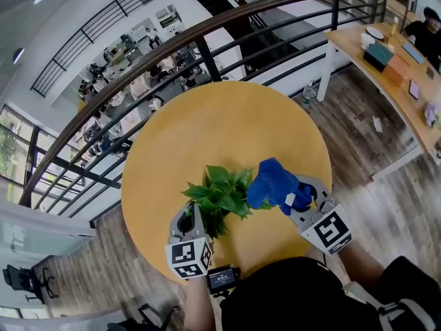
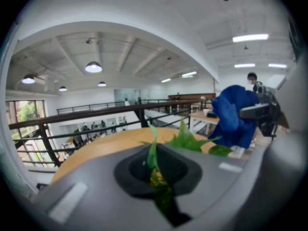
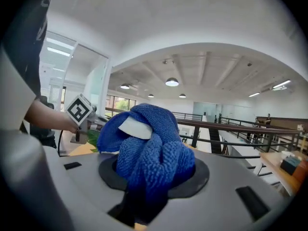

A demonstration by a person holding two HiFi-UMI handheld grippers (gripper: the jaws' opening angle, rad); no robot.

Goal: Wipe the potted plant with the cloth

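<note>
The potted plant (image 1: 222, 190) shows as a bunch of green leaves near the front of the round yellow table (image 1: 220, 126); its pot is hidden. My left gripper (image 1: 200, 216) reaches into the plant from the near left and is shut on a green leaf (image 2: 155, 170) that runs between its jaws. The bunched blue cloth (image 1: 274, 183) hangs just right of the leaves and touches their edge, with my right gripper (image 1: 298, 200) shut on it. In the right gripper view the cloth (image 3: 149, 148) fills the jaws, its white tag on top, and the left gripper's marker cube (image 3: 80, 109) lies beyond.
A dark metal railing (image 1: 207, 43) curves round the table's far side above an open lower floor. A long wooden desk (image 1: 386, 67) with boxes stands at the back right, a person seated at its far end. Wood flooring lies to the table's right.
</note>
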